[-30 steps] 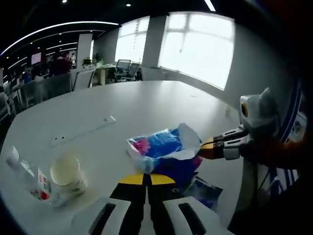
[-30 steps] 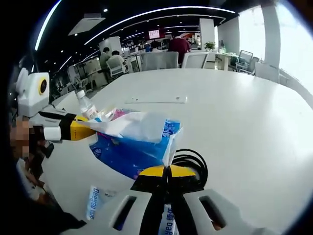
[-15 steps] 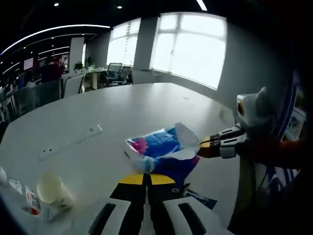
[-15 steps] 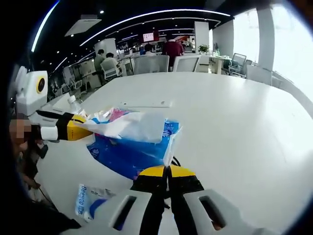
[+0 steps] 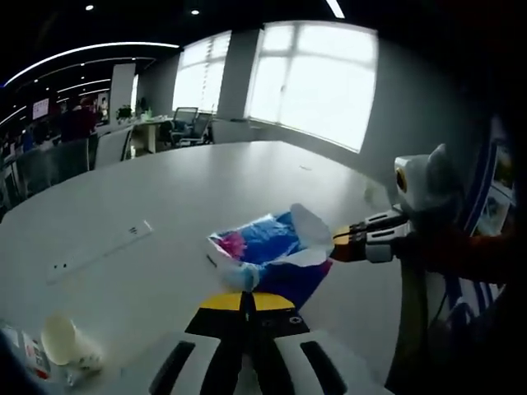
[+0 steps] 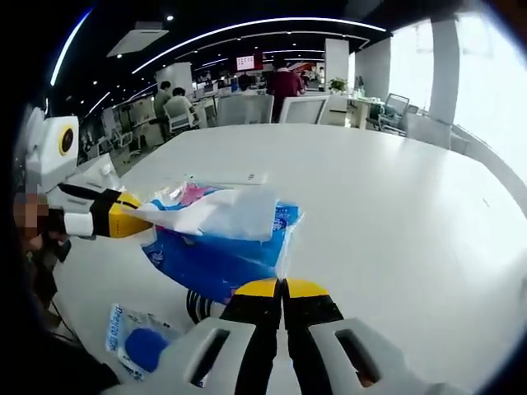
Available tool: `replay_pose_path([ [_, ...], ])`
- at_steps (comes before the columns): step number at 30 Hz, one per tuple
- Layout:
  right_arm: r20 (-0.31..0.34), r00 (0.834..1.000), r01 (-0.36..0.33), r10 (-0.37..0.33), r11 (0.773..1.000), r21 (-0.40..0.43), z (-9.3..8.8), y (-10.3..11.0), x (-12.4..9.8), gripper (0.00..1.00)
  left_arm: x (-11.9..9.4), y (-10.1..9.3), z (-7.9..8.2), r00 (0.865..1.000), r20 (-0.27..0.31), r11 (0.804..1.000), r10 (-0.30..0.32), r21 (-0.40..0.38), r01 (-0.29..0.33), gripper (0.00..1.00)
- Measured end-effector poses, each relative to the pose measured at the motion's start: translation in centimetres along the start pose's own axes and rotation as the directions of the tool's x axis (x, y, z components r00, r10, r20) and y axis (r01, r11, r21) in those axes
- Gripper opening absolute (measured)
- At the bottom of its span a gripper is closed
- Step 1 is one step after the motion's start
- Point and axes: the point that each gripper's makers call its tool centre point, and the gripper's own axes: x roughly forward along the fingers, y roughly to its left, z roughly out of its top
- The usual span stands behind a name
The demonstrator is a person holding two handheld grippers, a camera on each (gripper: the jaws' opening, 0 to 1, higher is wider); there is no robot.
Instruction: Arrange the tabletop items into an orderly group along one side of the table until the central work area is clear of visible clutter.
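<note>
Tissue pack (image 5: 272,251) hangs stretched between left gripper (image 5: 244,298) and right gripper (image 6: 281,285), both jaws seemingly clamped on its edges.

No legible txt on any item.

The worktop (image 5: 165,206) is a smooth white surface with a soft sheen that mirrors the window light. The bag (image 5: 272,255) at 6 o'clock in the left gripper view is thin, crinkled plastic film, glossy blue and pink with a white flap. The cup (image 5: 70,350) at 8 o'clock looks like matt paper. In the right gripper view, the packet (image 6: 136,346) at 8 o'clock is shiny clear-and-blue plastic, and the cable (image 6: 198,306) beside it is matt black. Each claw (image 6: 282,290) has a smooth yellow and black plastic finish.
</note>
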Motion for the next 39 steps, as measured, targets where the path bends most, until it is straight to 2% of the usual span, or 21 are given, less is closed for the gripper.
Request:
replay_pose_path([
  [11, -0.014, 0.999, 0.032, -0.032, 0.999, -0.018, -0.5, -3.8, 0.9, 0.00, 3.7, -1.6, 0.7, 1.000, -0.008, 1.000, -0.022, -0.006, 0.022, 0.00],
  [20, -0.028, 0.998, 0.063, -0.064, 0.997, -0.041, -1.0, -6.6, 2.2, 0.00, 6.4, -2.6, 0.6, 0.999, -0.005, 0.999, -0.036, 0.005, 0.036, 0.00],
  [31, -0.019, 0.996, 0.091, -0.092, 0.995, -0.040, -1.7, -8.5, 3.5, 0.00, 9.2, -2.7, 0.1, 0.999, -0.010, 0.999, -0.044, 0.005, 0.044, 0.00],
  [39, -0.028, 0.993, 0.112, -0.116, 0.986, -0.122, -2.4, -9.9, 5.2, 0.00, 11.3, -2.8, -0.8, 0.998, -0.032, 0.998, -0.046, 0.039, 0.047, 0.00],
])
